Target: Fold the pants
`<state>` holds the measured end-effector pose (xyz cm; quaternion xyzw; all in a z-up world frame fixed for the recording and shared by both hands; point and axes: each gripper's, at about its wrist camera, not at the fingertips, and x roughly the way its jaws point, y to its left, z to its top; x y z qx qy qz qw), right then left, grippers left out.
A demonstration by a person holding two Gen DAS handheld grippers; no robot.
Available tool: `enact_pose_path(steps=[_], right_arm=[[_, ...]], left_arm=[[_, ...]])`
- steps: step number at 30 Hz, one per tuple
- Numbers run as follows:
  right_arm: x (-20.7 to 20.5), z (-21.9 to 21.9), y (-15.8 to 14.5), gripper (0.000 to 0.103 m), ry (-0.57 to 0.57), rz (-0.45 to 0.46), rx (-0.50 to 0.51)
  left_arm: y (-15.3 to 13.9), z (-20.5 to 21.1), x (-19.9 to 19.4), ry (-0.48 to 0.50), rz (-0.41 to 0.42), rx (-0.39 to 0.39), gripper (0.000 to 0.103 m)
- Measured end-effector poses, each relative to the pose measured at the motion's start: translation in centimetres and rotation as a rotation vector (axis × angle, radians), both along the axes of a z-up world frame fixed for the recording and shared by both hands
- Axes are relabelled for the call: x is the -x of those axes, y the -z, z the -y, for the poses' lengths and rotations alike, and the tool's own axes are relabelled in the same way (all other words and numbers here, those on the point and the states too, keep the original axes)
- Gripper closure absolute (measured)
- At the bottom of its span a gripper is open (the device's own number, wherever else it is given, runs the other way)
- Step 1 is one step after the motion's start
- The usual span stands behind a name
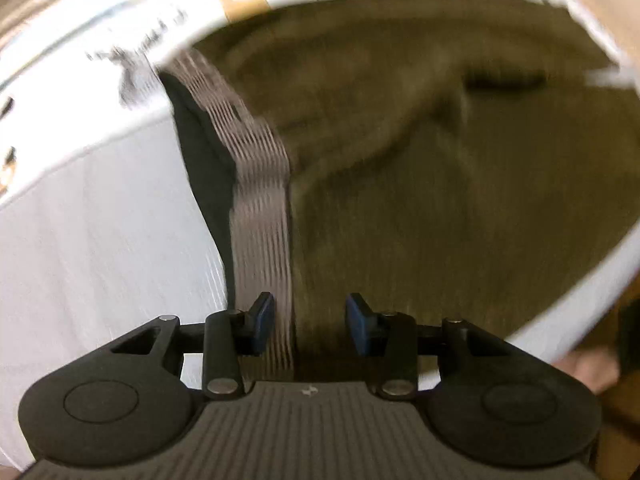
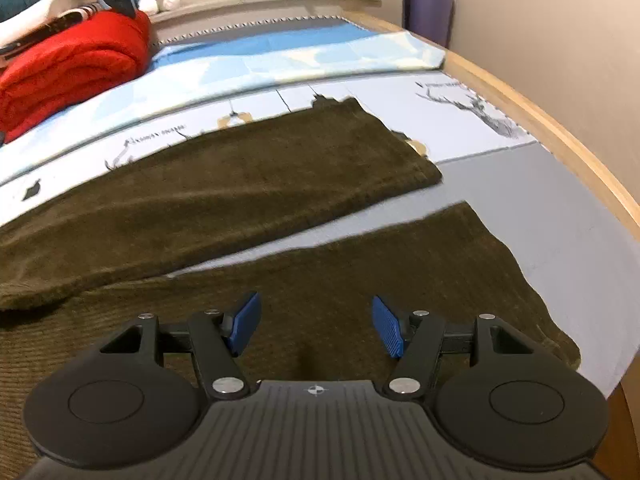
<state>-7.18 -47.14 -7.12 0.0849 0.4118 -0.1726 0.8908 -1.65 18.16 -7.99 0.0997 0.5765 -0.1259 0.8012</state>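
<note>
1. While the olive pants (image 2: 224,184) lie spread flat on the white printed bed sheet (image 2: 472,112), both legs run apart toward the far edge.
2. Left gripper (image 1: 310,322) points down over the striped waistband (image 1: 262,216); jaws part-open, pads clear of the cloth, nothing gripped. View blurred.
3. Right gripper (image 2: 316,326) hovers over the near leg, jaws wide, empty.
4. Red blanket (image 2: 68,64) sits far left, well apart from the pants.
</note>
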Motion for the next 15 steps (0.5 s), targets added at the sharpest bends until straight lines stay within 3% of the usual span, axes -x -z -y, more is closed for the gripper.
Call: enact_pose_path(steps=[5, 11, 15], right_arm=[[-0.7, -1.4, -1.3, 0.039, -0.014, 0.046, -0.003], [-1.8, -3.5, -2.9, 0.039, -0.05, 0.118, -0.011], [-2.7, -4.8, -3.6, 0.039, -0.059, 0.153, -0.034]], left_arm=[[-2.5, -0.9, -1.9, -0.15, 0.099, 0.083, 0.049], [-5.6, -0.3, -2.8, -0.239, 0.271, 0.116, 0.045], [-6.1, 1.2, -4.4, -0.283, 0.365, 0.121, 0.044]])
